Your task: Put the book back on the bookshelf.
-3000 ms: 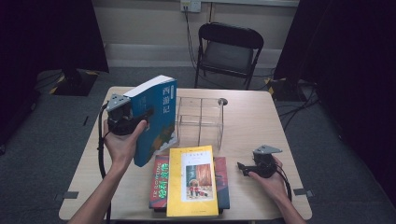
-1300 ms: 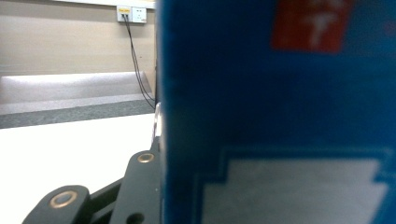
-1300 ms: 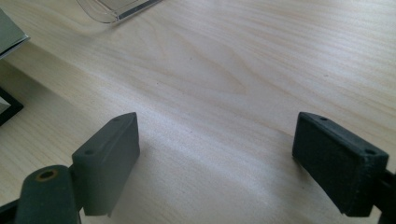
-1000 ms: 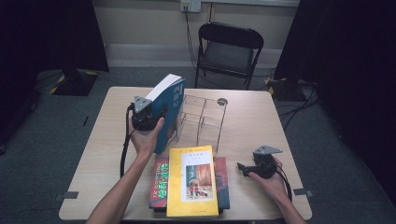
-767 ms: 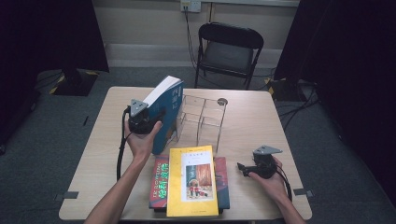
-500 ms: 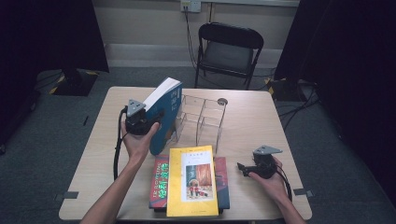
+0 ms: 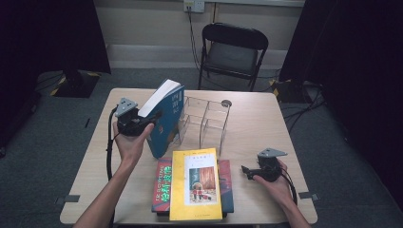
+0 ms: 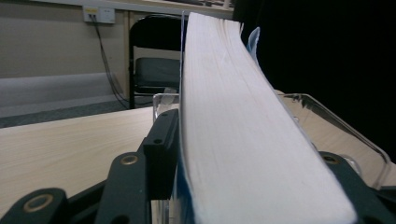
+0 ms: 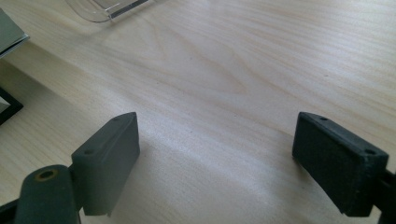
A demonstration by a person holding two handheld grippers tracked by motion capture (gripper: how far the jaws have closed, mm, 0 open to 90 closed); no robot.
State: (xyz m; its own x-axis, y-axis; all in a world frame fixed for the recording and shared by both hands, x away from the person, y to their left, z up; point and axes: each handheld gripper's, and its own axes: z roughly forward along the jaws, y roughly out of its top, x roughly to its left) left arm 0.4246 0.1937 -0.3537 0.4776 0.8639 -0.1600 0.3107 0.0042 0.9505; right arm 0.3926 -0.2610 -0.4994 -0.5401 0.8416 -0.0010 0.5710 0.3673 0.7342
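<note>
A thick blue book stands tilted on its lower edge against the left side of a clear plastic rack. My left gripper reaches it from the left. In the left gripper view the book's white page block runs up between my jaws, which have just been opening; the left pad sits right beside the cover, and I see no squeeze, so the gripper is open around the book. My right gripper rests near the table's front right, open over bare wood.
A yellow book lies on top of a red book and a darker one at the front middle of the wooden table. A black folding chair stands behind the table. The rack's clear wall curves beside the book.
My left hand has drawn back a little to the left along the blue book, which leans at the rack's left side. The right hand has kept still.
</note>
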